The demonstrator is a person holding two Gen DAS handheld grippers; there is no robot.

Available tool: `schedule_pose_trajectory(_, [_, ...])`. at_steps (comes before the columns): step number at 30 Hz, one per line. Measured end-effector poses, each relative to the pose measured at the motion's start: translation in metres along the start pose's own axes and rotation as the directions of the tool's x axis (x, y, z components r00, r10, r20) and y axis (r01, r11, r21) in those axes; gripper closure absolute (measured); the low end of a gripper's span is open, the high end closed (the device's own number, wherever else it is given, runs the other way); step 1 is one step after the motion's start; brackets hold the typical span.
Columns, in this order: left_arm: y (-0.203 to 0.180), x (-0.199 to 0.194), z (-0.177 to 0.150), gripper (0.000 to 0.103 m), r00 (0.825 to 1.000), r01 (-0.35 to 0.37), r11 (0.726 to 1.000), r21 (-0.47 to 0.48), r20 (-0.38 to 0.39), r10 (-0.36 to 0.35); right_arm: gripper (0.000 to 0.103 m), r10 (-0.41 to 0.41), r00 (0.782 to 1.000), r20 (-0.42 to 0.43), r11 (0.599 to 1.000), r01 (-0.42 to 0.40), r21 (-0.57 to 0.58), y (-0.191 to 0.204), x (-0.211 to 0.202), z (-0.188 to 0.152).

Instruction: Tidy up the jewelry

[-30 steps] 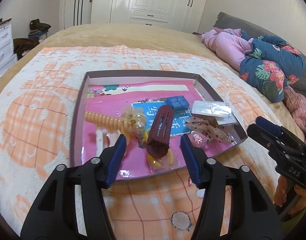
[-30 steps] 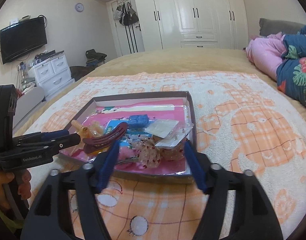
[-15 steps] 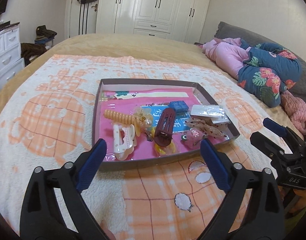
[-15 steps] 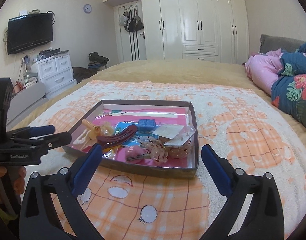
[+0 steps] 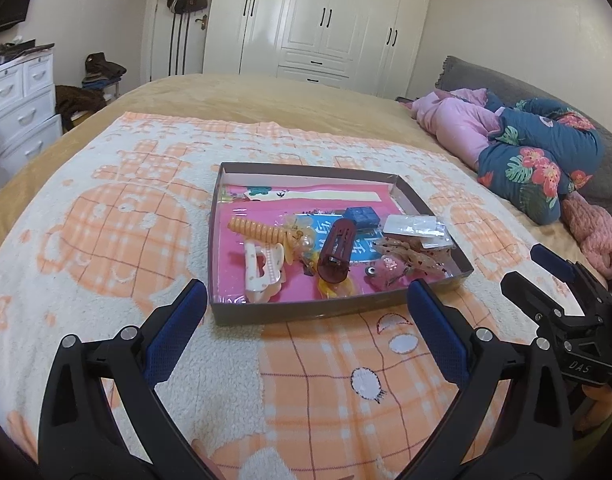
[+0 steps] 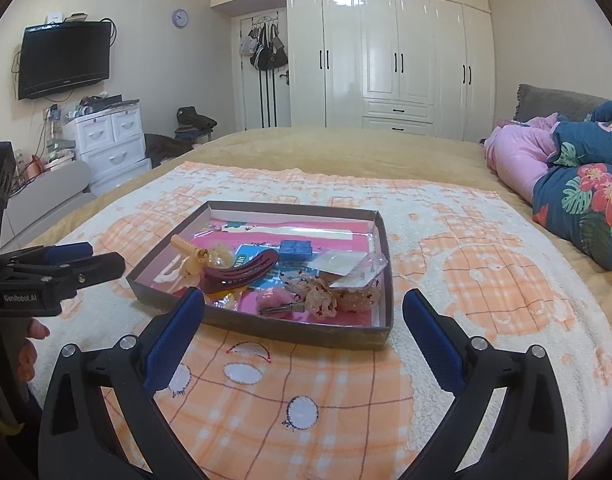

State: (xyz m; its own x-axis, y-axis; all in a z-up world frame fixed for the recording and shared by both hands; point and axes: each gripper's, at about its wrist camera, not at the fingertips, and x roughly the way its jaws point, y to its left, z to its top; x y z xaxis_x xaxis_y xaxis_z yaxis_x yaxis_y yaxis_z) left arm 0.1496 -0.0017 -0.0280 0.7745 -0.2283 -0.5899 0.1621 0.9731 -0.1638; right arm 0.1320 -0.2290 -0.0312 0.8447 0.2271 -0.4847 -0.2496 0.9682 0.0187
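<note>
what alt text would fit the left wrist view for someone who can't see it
The open left gripper hovers empty before a shallow tray of hair clips on an orange blanket, a dark red clip at its centre.

A shallow brown tray (image 5: 434, 216) with a pink lining lies flat on the bed. Inside, a dark maroon hair clip (image 5: 337, 255) rests near the middle, an orange ribbed clip (image 5: 257, 230) and a white claw clip (image 5: 261, 268) lie to its left, and a small blue box (image 5: 361, 216) sits behind it, with a speckled scrunchie (image 5: 410, 254) to the right.
</note>
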Motion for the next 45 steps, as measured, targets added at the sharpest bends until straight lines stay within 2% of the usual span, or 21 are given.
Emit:
schedule_pose_trajectory(12, [-0.006, -0.022, -0.018, 0.011, 0.994, -0.031, 0.999, 0.021, 0.105, 0.029, 0.006, -0.031, 0.999, 0.036, 0.999, 0.030, 0.015, -0.002, -0.021, -0.014])
schedule_pose_trajectory(33, [-0.021, -0.044, -0.044, 0.011, 0.982, -0.078, 0.996, 0.045, 0.177, 0.069, 0.006, -0.090, 0.987, 0.136, 0.995, 0.085, 0.045, -0.005, -0.054, -0.044])
schedule_pose_trajectory(38, [-0.022, -0.050, -0.052, 0.011, 0.975, -0.126, 0.992, 0.033, 0.188, 0.117, 0.006, -0.107, 0.983, 0.152, 0.993, 0.100, 0.055, -0.006, -0.060, -0.056])
schedule_pose_trajectory(45, [-0.020, -0.051, -0.056, 0.011, 0.973, -0.125, 0.992, 0.032, 0.197, 0.117, 0.006, -0.137, 0.976, 0.170, 0.989, 0.125, 0.077, -0.006, -0.061, -0.063])
